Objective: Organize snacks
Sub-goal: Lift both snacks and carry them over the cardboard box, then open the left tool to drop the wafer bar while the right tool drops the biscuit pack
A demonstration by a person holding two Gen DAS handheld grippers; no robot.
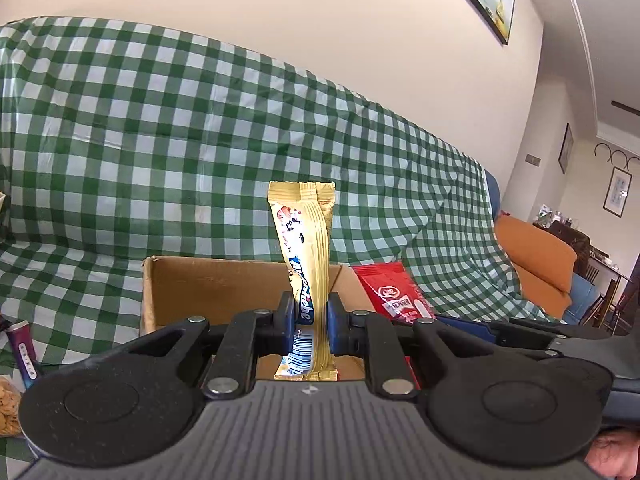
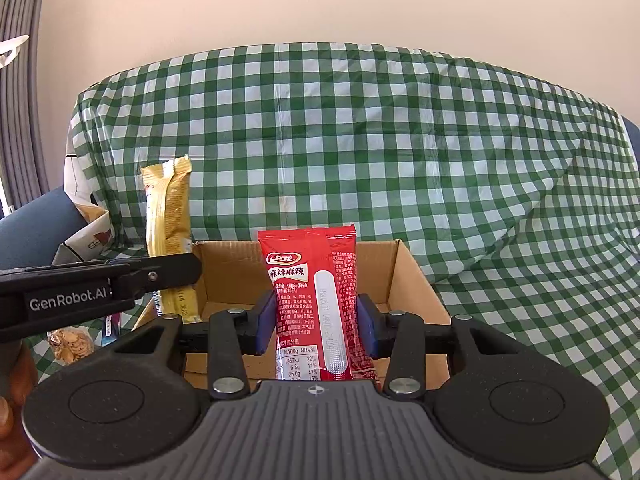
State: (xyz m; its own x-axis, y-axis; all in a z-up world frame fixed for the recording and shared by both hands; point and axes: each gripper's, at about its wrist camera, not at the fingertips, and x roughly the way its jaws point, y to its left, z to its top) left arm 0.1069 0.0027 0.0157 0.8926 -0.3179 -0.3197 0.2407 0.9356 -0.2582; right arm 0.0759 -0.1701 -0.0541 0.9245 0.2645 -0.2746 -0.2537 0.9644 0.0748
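Cracker bag (image 1: 8,404) and purple tube (image 1: 25,354) at far left on green checked cloth (image 1: 160,140). Left gripper (image 1: 311,320) next, fingers (image 1: 286,316) clenched on gold snack bar (image 1: 308,240), held upright over open cardboard box (image 1: 208,288). Right gripper (image 2: 316,320) beside it, fingers (image 2: 264,320) grasping red snack packet (image 2: 308,280) by both edges, upright, above same box. Both snacks off the cloth, side by side, gold bar left of red packet. Orange cushion (image 1: 536,256) far right.

Two close wrist views, both toward one cardboard box (image 1: 208,292).
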